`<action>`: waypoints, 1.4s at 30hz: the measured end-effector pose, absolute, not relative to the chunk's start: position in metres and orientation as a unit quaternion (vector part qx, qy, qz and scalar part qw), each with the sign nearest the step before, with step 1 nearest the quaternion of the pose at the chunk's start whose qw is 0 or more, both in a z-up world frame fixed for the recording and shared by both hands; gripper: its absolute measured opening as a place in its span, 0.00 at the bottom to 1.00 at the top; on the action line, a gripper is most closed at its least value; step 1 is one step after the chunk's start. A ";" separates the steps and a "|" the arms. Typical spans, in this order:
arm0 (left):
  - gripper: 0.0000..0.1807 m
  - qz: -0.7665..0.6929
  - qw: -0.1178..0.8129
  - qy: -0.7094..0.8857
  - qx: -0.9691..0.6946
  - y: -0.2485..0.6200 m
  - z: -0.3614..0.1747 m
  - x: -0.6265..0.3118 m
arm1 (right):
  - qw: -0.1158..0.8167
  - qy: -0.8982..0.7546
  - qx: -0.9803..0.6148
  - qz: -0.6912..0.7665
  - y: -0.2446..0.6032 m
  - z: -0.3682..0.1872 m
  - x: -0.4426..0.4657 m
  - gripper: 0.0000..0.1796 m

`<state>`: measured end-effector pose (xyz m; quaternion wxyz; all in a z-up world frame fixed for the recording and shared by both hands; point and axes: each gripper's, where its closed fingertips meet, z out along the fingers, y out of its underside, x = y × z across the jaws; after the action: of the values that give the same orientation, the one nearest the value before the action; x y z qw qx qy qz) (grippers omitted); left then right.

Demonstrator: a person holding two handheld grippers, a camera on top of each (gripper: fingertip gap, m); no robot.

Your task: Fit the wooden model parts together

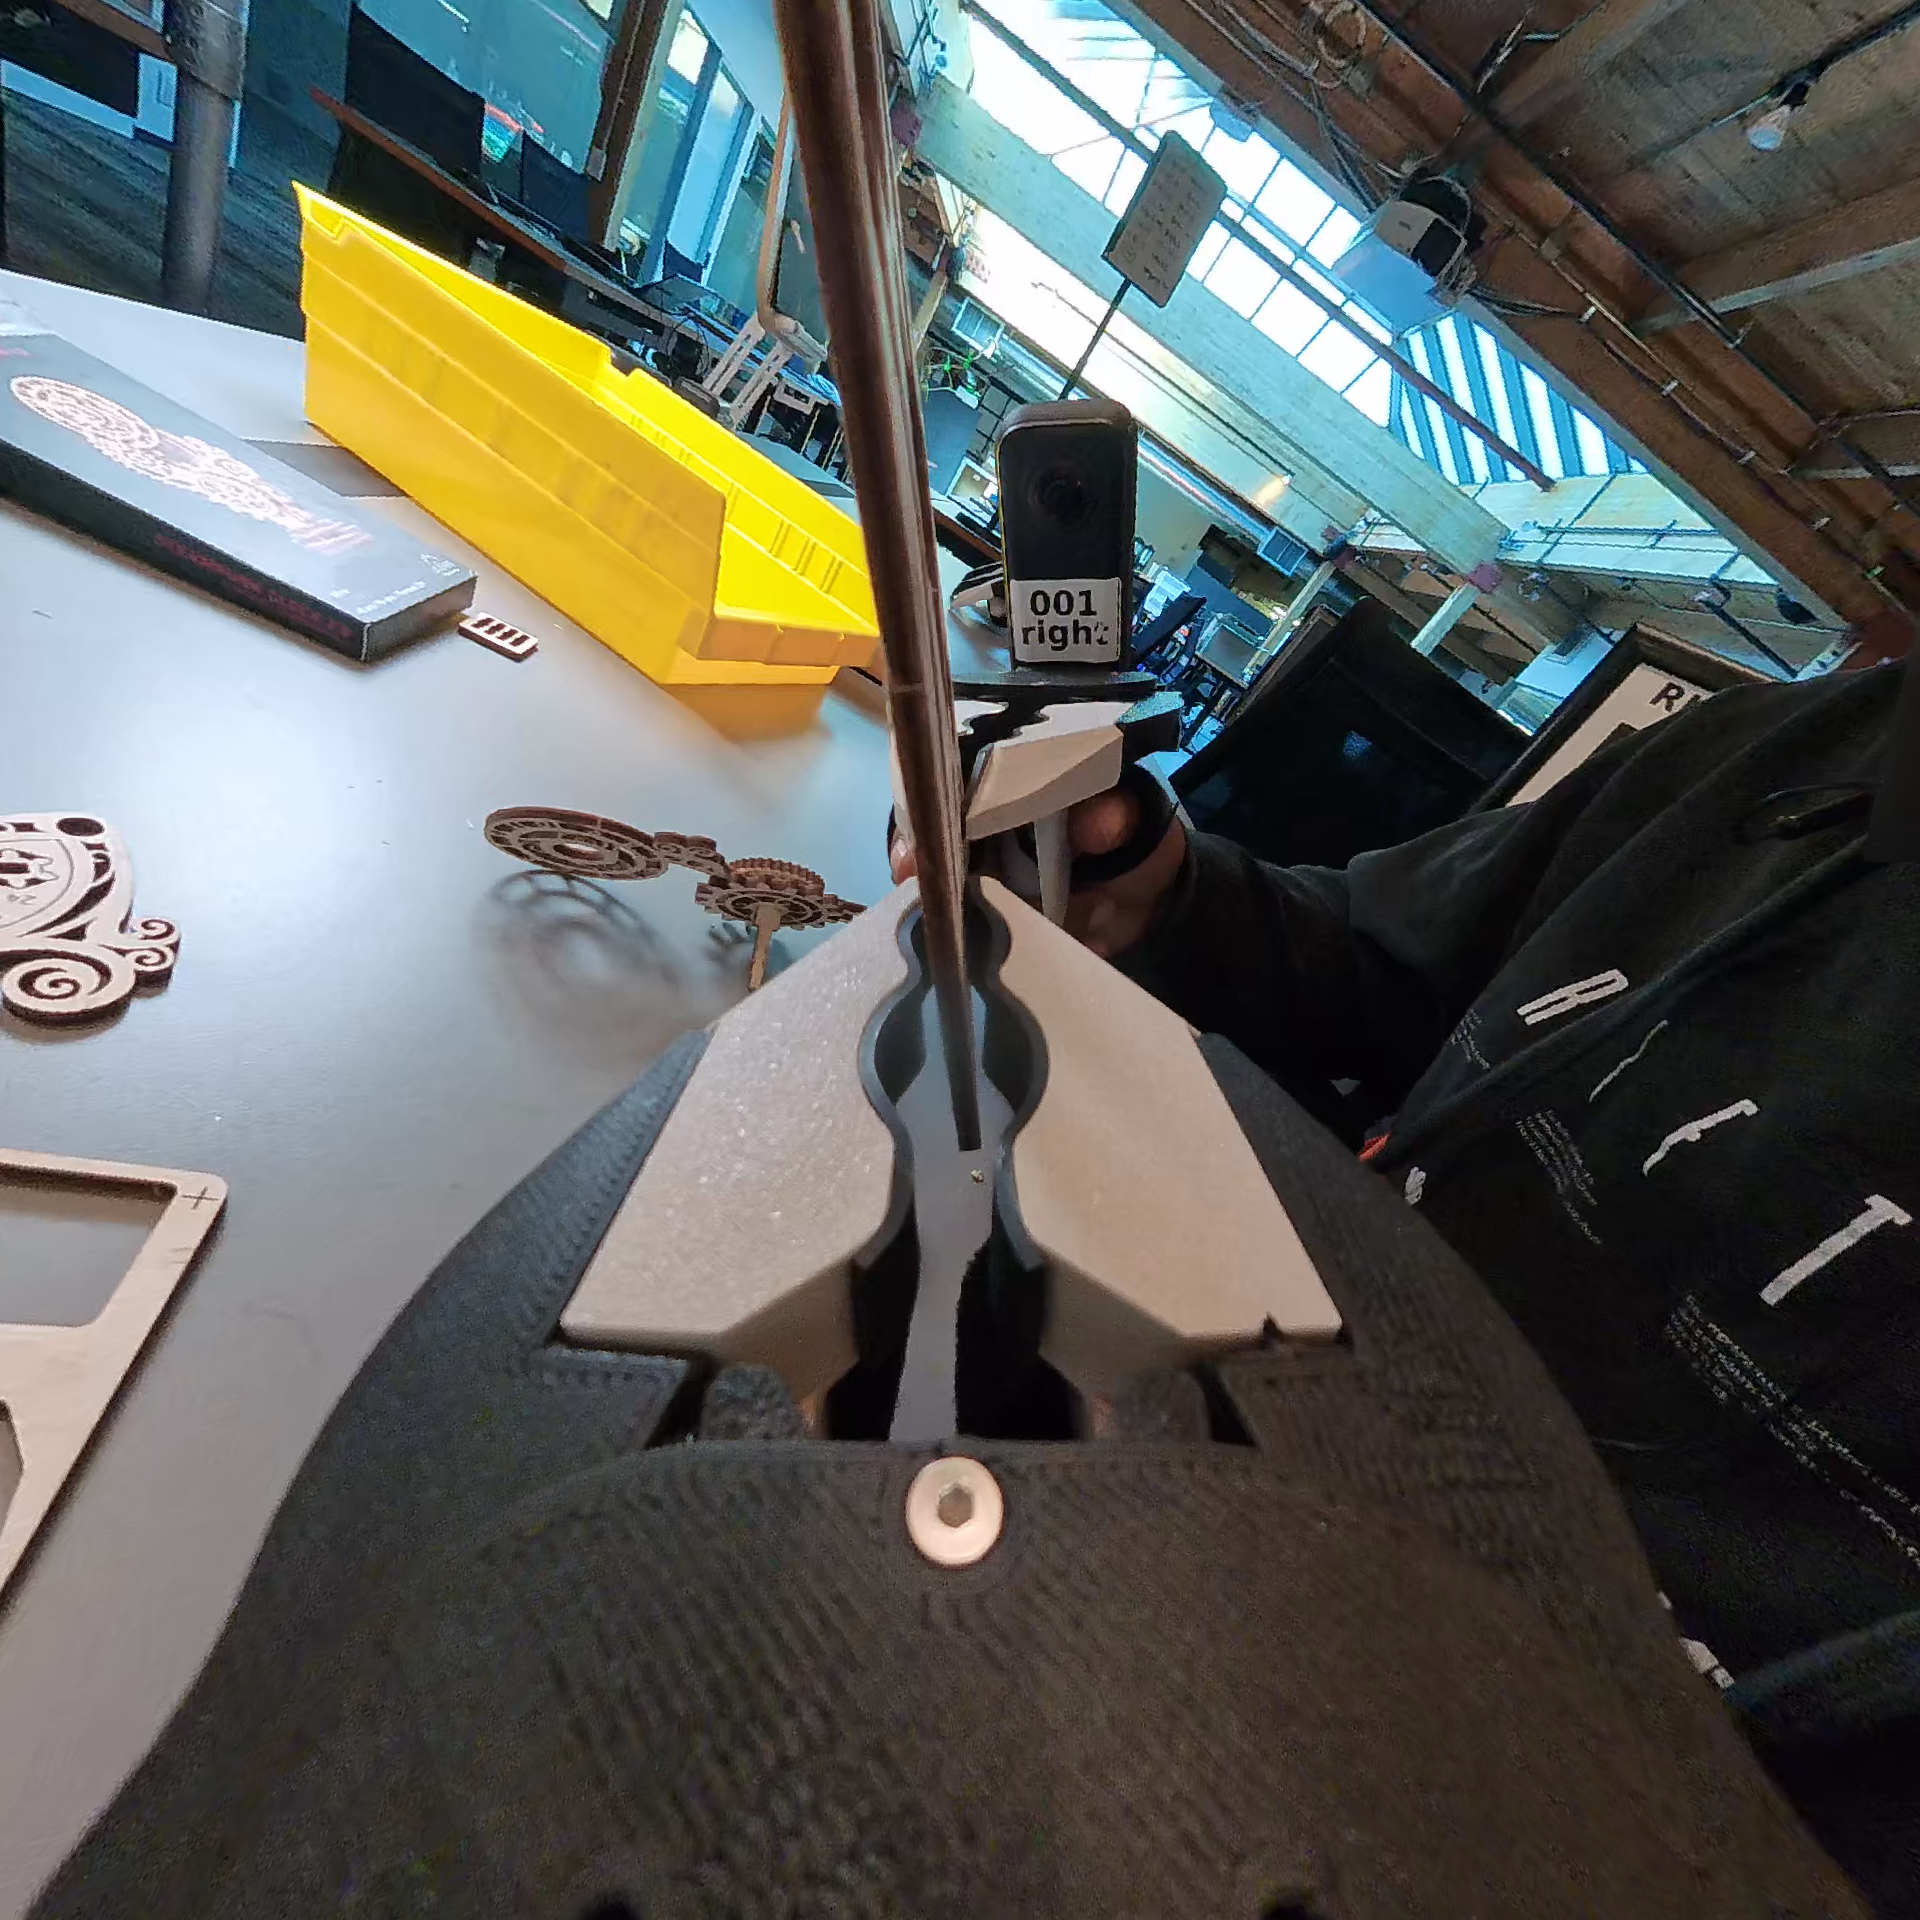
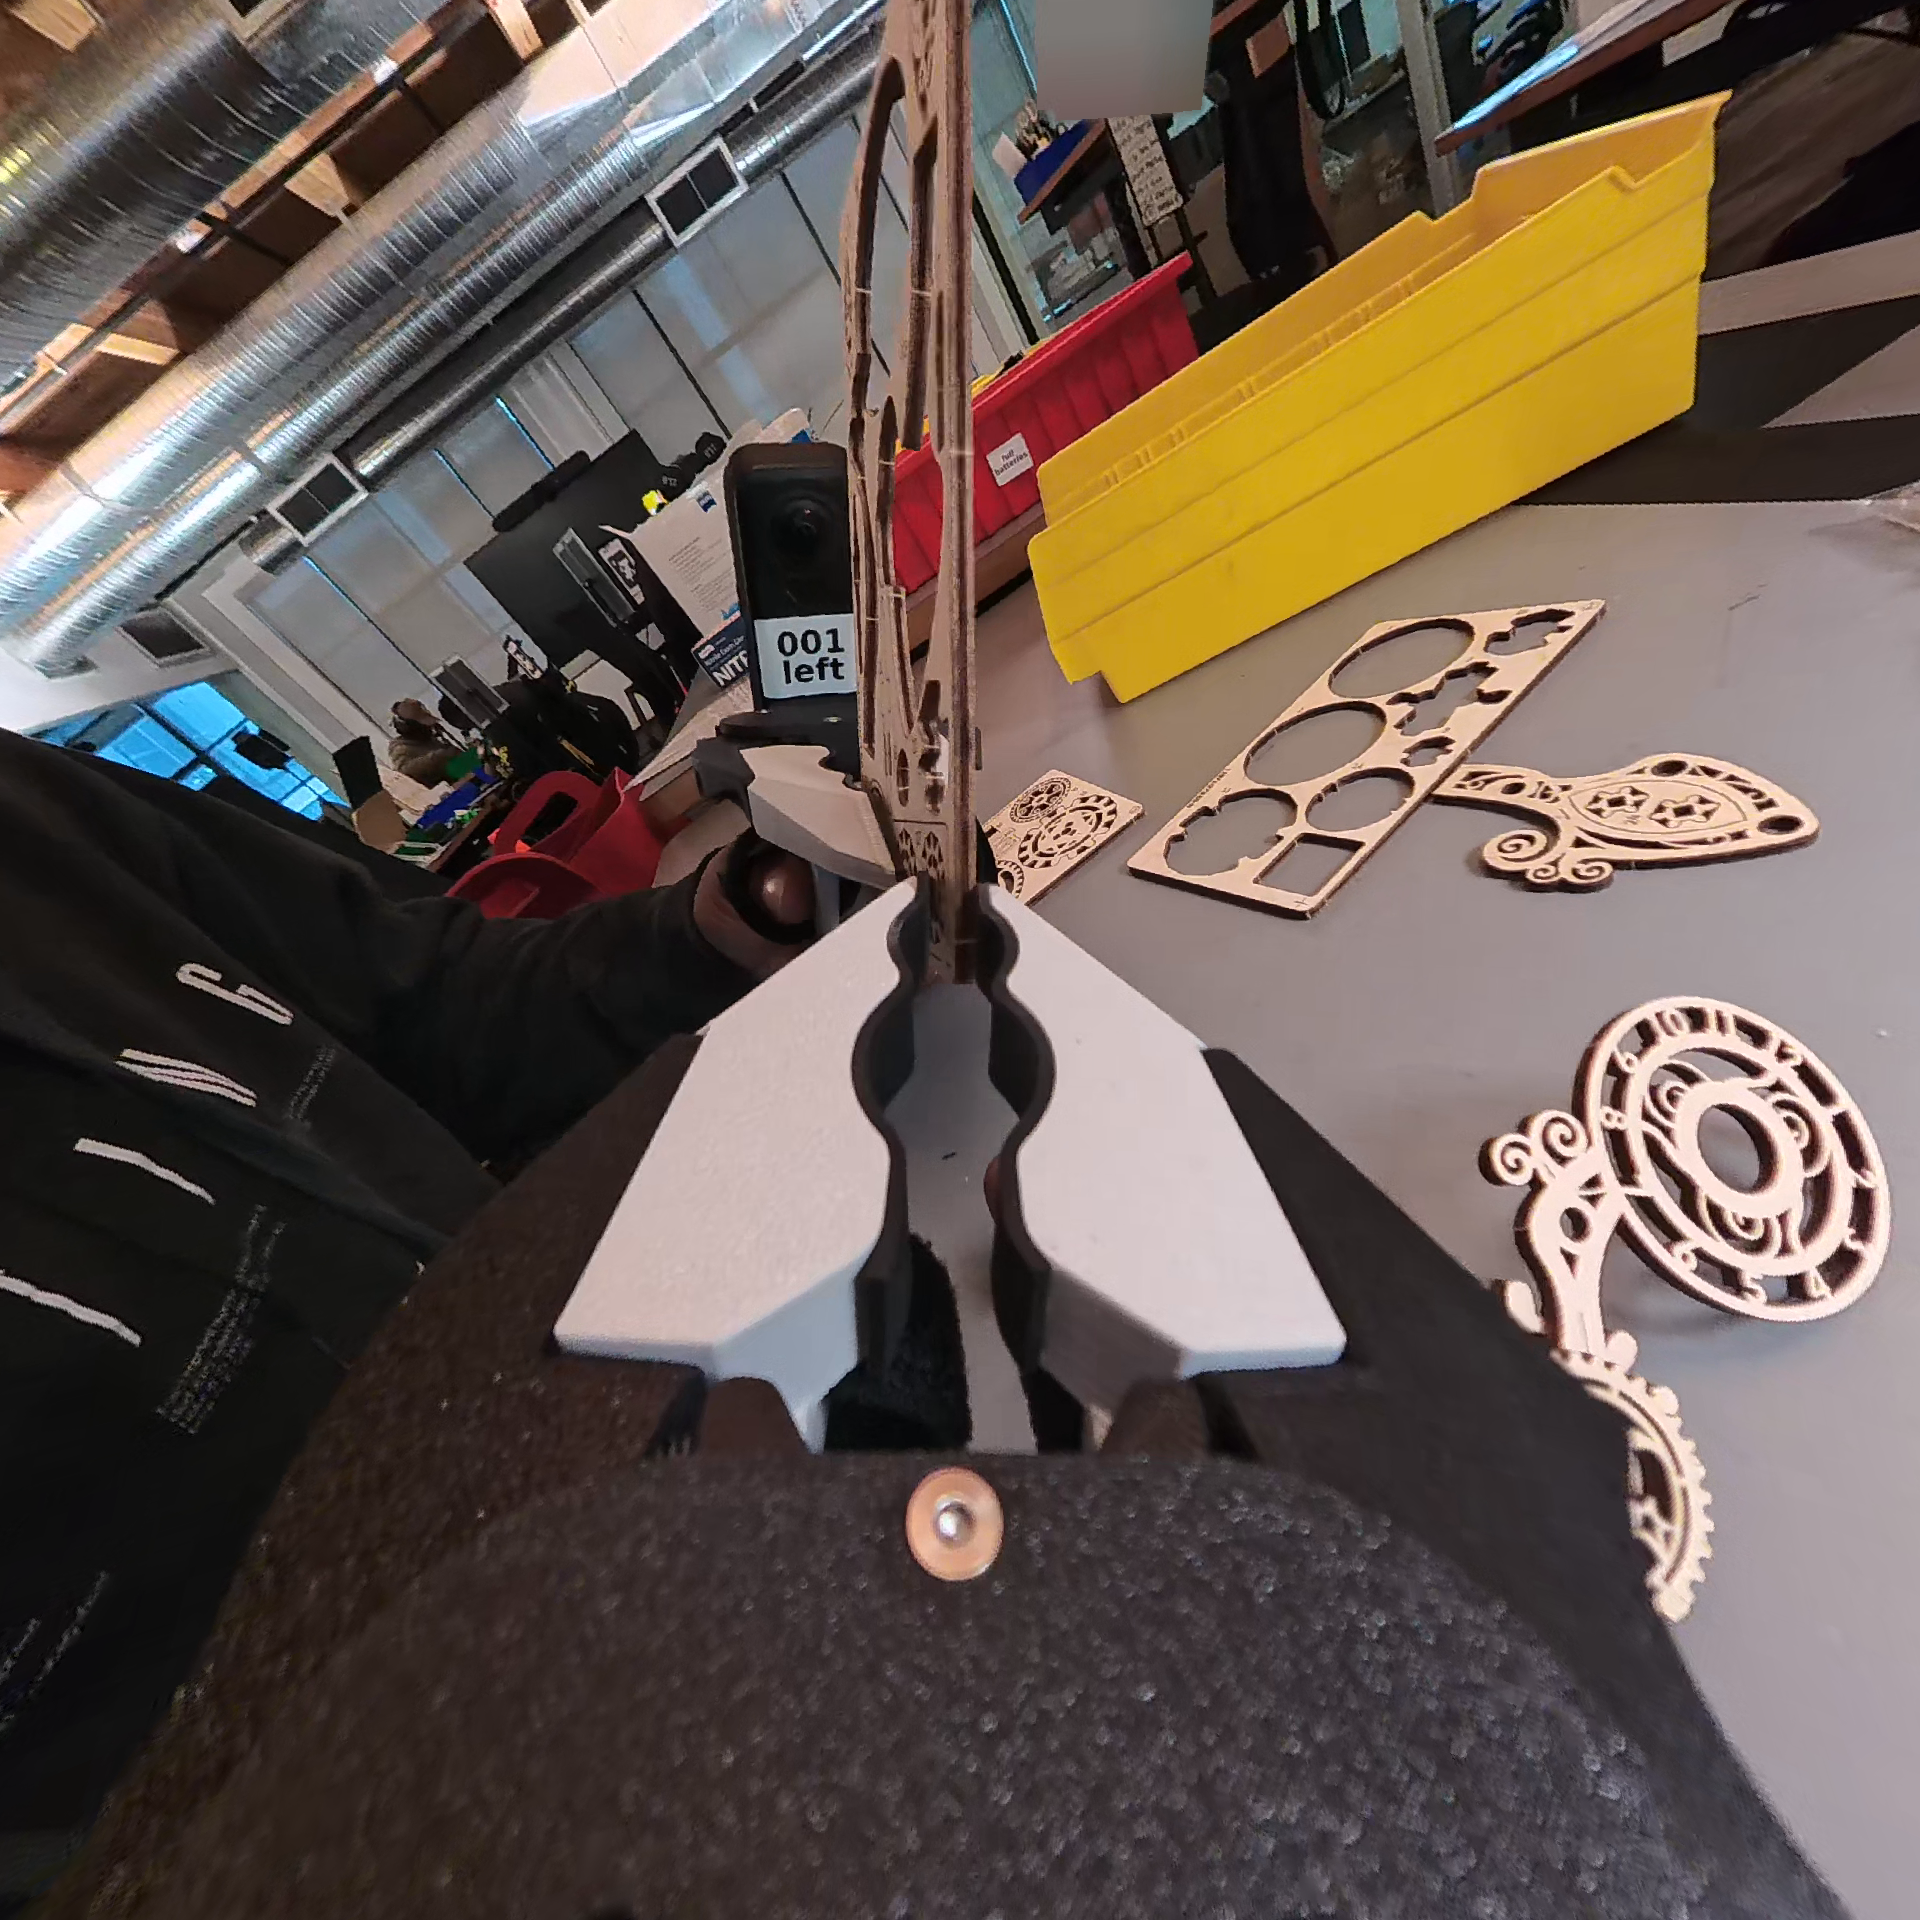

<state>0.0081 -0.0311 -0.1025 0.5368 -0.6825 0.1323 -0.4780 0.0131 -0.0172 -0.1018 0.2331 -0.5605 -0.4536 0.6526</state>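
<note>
LEFT: left gripper (image 1: pixel 951 914) clamps laser-cut wooden sheet (image 1: pixel 883 468) edge-on, long axis upright | RIGHT: right gripper (image 2: pixel 948 914) clenched on the same sheet's lower edge, facing the left one | RELATION: both grip one panel, held above table (image 2: pixel 1558 987) | FAR: loose clock-dial part (image 2: pixel 1725 1153), emptied frame (image 2: pixel 1351 748), yellow bin (image 2: pixel 1351 416).

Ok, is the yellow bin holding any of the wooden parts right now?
Cannot tell: the yellow bin shows mainly its outer wall, and the loose wooden parts in sight lie on the table.
</note>
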 end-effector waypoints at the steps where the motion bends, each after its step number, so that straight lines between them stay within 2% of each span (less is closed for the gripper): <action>1: 0.01 -0.477 0.538 0.132 -0.683 -0.031 -0.103 0.008 | 0.231 -0.452 -0.563 0.652 -0.017 -0.102 0.013 0.03; 15: 0.01 -0.506 0.522 0.092 -0.681 -0.027 -0.109 0.006 | 0.193 -0.428 -0.578 0.668 -0.016 -0.109 0.012 0.01; 26: 0.03 -0.533 0.534 0.118 -0.646 -0.036 -0.091 0.017 | 0.205 -0.418 -0.504 0.727 -0.025 -0.086 0.017 0.00; 42: 0.01 -0.519 0.502 0.102 -0.684 -0.031 -0.107 0.011 | 0.135 -0.392 -0.538 0.734 -0.021 -0.103 0.010 0.00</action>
<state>0.0109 -0.0312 -0.1067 0.5023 -0.6839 0.1017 -0.5194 0.0101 -0.0211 -0.1033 0.1348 -0.5377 -0.3915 0.7344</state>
